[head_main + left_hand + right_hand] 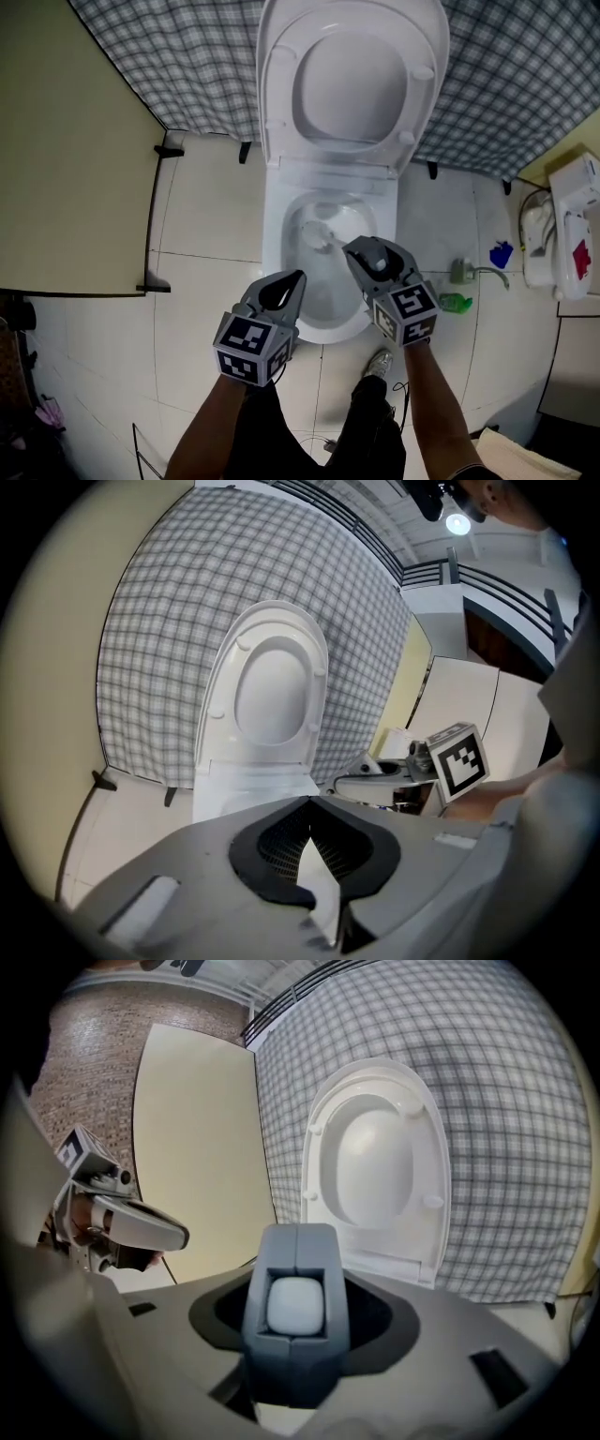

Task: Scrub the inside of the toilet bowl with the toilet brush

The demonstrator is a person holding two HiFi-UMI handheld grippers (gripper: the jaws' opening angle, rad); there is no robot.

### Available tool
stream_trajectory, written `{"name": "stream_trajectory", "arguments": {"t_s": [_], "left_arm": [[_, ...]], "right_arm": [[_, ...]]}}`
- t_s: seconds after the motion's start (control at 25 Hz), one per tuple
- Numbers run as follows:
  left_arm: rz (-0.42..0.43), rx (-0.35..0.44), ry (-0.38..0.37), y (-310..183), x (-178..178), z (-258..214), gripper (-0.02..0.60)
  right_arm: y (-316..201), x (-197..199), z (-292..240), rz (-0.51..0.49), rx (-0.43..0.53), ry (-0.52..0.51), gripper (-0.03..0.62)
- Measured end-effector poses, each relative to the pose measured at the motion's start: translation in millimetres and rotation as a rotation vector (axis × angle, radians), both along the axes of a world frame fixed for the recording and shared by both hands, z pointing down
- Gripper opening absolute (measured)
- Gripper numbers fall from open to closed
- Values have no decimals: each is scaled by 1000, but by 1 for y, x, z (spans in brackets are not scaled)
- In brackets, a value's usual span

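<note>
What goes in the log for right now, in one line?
left gripper: jaws shut, empty | right gripper: jaws shut on toilet brush | toilet brush: head down in toilet bowl | lid: up

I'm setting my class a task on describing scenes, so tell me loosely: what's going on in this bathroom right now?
A person stands over a toilet with a gripper in each hand. Its lid is raised against the checked wall. The right gripper is clamped on the grey handle of the toilet brush, whose head seems to reach down into the bowl. The left gripper is shut and empty, held near the bowl's front rim.
</note>
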State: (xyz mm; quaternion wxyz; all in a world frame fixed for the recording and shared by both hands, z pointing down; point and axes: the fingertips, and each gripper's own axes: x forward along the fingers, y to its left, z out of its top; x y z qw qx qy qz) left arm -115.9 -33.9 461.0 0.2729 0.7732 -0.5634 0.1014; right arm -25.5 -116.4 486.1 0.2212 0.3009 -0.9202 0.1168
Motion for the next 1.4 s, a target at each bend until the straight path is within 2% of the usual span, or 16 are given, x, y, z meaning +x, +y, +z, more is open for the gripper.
{"name": "stream_trajectory", "arguments": {"t_s": [0.24, 0.36, 0.56, 0.88, 1.24, 1.4], "left_arm": [[32, -19, -29, -17, -11, 21, 8], [36, -29, -28, -21, -16, 28, 8], [29, -58, -20, -15, -17, 44, 8], [15, -60, 8, -20, -6, 41, 8], [19, -64, 15, -18, 11, 44, 8], [21, -66, 27, -19, 23, 42, 8]], "right_arm": [[-28, -26, 42, 60, -48, -44, 232], [-37, -41, 52, 39, -72, -81, 232], [-22, -50, 60, -52, -115, -93, 232], [15, -45, 58, -219, -177, -56, 230], [71, -14, 56, -457, -281, 7, 230], [84, 2, 52, -533, -316, 52, 230]]}}
